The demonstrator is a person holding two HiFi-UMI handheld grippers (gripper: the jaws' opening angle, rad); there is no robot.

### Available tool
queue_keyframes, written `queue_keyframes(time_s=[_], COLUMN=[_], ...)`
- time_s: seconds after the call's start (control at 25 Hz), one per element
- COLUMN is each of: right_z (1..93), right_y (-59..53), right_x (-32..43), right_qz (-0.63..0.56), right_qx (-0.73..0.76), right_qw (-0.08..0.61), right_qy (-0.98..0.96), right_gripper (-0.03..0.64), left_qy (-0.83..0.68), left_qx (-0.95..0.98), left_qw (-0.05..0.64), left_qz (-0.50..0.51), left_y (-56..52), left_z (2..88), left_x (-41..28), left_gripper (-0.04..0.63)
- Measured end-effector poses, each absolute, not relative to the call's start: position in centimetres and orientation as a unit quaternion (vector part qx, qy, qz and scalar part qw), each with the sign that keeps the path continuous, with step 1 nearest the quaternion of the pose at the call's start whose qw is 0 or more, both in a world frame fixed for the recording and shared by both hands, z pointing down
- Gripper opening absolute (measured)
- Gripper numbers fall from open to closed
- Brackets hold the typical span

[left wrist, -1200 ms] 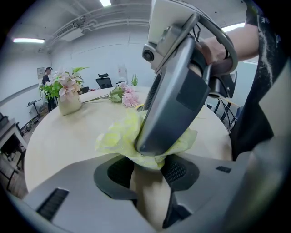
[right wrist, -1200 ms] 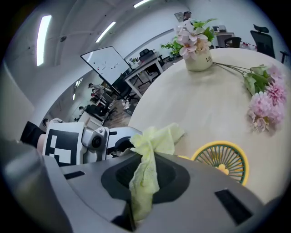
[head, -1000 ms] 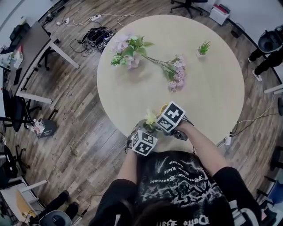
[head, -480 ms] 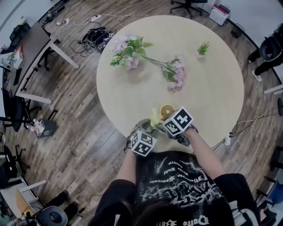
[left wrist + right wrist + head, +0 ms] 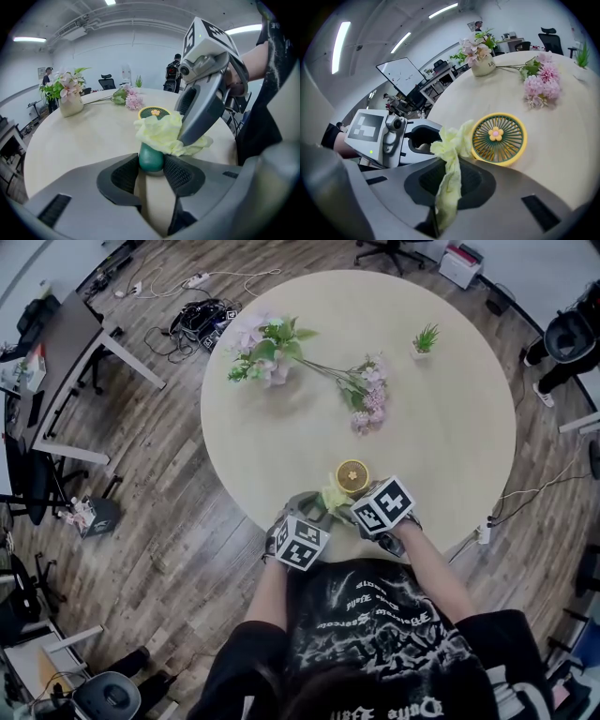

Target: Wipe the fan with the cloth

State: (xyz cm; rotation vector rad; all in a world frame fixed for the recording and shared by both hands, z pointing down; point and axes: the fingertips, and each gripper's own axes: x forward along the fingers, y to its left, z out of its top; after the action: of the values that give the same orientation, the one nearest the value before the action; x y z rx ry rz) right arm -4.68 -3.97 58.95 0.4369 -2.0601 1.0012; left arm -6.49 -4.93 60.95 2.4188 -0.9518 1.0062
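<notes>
Round beige office table [image 5: 441, 427] carries the small yellow-rimmed, green-grilled fan [image 5: 498, 137] at its near edge. Left gripper [image 5: 152, 171] clamps its green handle [image 5: 151, 158]. Right gripper [image 5: 450, 187] pinches the pale yellow cloth [image 5: 451, 145], bunched against the rim's left side. Wiping looks underway, with the grille face yet to cover.

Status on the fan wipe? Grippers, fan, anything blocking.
Left gripper shut on green handle of the fan. Right gripper shut on yellow cloth, bunched beside the fan's rim. Flowers lie farther off, not blocking.
</notes>
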Motion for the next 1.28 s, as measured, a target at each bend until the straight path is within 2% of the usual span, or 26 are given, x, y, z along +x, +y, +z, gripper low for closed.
queue_keyframes(time_s=[0.52,0.68,0.92,1.28], right_z=[60.6,60.6,60.6,60.5], right_y=[-4.3,-4.7,-5.3,-6.8], right_x=[-4.2,-3.5,-2.8,-1.3], right_qz=[0.384,0.416,0.425,0.498], right_qx=[0.276,0.328,0.358,0.433], right_qw=[0.360,0.311,0.282,0.163], right_qy=[-0.804,-0.789,-0.782,-0.733], right_gripper=[0.051,0.051,0.051,0.050], left_qy=[-0.308,-0.302,-0.290,-0.282], left_qx=[0.854,0.852,0.851,0.850], left_qw=[0.190,0.191,0.184,0.177], left_qz=[0.373,0.382,0.398,0.409], left_y=[-5.1,-5.1,-5.1,-5.1], left_z=[61.0,61.0,61.1,61.2], left_x=[-6.6,-6.6,-6.4,-6.4], left_gripper=[0.183,0.181,0.179,0.179])
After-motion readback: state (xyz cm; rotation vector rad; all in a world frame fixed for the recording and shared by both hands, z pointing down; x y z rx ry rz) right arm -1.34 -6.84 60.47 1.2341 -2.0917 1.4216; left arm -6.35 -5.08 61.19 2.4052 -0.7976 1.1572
